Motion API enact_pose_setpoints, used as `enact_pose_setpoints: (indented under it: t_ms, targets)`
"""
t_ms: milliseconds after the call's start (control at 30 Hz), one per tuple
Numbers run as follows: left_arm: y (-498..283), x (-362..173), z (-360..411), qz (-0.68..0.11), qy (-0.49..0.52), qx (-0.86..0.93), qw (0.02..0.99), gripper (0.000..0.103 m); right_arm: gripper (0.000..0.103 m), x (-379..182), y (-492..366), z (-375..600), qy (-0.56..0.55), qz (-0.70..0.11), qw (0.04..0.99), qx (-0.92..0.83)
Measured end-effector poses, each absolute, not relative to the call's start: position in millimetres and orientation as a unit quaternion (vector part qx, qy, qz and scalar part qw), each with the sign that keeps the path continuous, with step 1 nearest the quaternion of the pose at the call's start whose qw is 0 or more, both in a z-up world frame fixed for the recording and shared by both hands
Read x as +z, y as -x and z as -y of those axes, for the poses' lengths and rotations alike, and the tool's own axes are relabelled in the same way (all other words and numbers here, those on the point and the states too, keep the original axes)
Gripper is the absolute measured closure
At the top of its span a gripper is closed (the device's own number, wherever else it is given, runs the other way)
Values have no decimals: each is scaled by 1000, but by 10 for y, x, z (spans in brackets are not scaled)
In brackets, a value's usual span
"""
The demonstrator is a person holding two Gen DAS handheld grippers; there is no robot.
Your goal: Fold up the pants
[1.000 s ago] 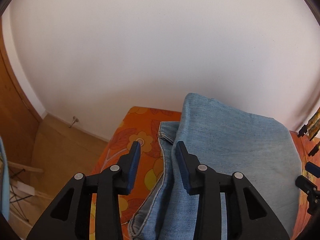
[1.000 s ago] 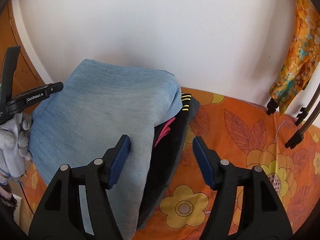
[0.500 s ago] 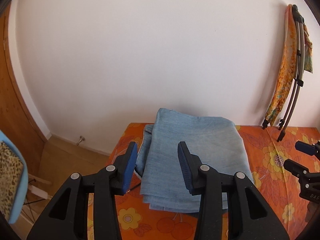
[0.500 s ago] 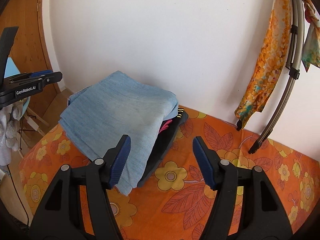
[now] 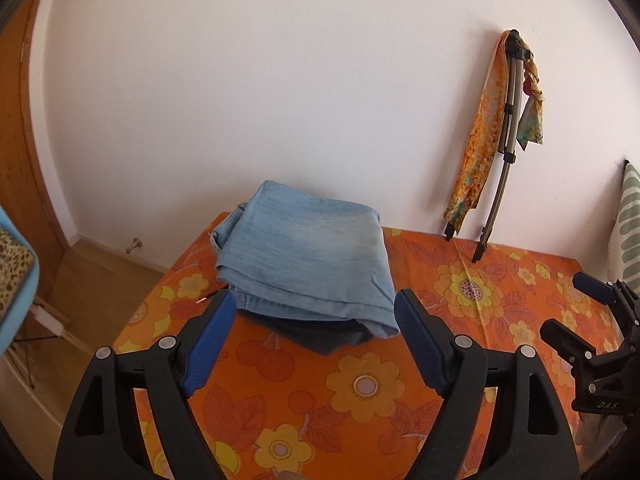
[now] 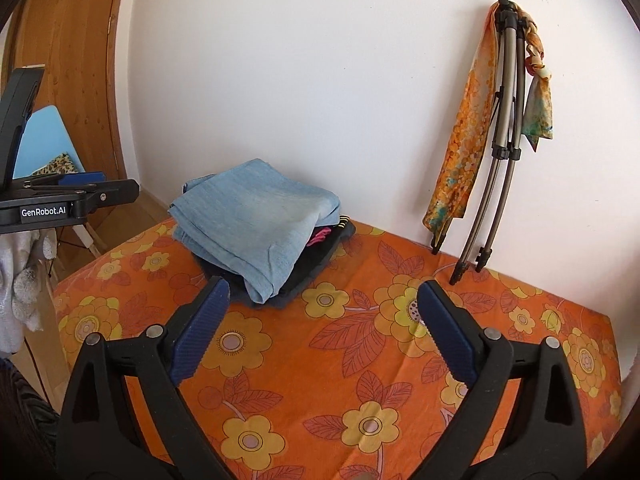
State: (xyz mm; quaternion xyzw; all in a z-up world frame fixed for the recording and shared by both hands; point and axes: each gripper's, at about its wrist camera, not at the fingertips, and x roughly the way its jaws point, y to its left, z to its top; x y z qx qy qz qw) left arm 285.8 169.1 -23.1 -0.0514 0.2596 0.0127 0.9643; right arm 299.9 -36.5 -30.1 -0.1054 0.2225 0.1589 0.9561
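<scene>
Denim, pale blue: folded pants (image 5: pixel 308 260) lay as a compact rectangle at the far left corner of the orange flowered bedspread (image 5: pixel 360 384), close to the white wall (image 5: pixel 280 80); sat on top of a dark garment (image 5: pixel 320 334), with a strip of pink fabric (image 6: pixel 320 236) showing between the layers in the right wrist view; looked flat and squared, one bottom corner drooping slightly over the dark layer. Compared against the views one second back: had filled the lower part of both frames then, with the blue pads right at the cloth; now sat well apart from both tools, so both hands had pulled back and risen from the stack. Left gripper (image 5: pixel 312 344): jaws had just been opening, now stood wide, nothing between the pads, only bedspread and the stack's near edge seen through the gap. Right gripper (image 6: pixel 322 326): jaws likewise had just been opening, now spread about as wide as seen, nothing held, bare bedspread between the fingers. Also noted the right gripper at the right edge of the left wrist view, clear of the pile. Tripod (image 6: pixel 504 120) draped with an orange scarf (image 6: pixel 460 140) leaned on the wall, untouched; wooden door (image 6: pixel 76 60) at left. Judged: release complete, fold finished and stacked; task probably at or near its end; possible leftover only a tidy of the drooping corner, otherwise nothing more to grasp.
</scene>
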Motion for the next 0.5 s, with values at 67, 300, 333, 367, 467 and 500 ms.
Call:
enact_pose_setpoints:
  t_ms: [67,300,333,367,467,500]
  targets:
    - [-2764,-299,-1629,-263,54,14,963,21,4,-332,-2894,417,107,-224,956,159]
    - [-2568,-392,-1457,-253,29,35,966,18,1,-402,-2681,546,102,-221,958,154]
    - [-2556,-403,-1453,-252,32,37,966,18,0,-415,-2669,571,97,-223,958,154]
    - [-2522,-426,-1457,-250,38,37,967,18,0,-431,-2661,596,90,-226,958,154]
    - [-2518,-495,-1445,-262,45,30,963,18,0,-494,-2646,647,83,-232,957,153]
    - [-2515,-525,-1430,-267,43,30,962,18,0,-519,-2644,655,83,-234,957,151]
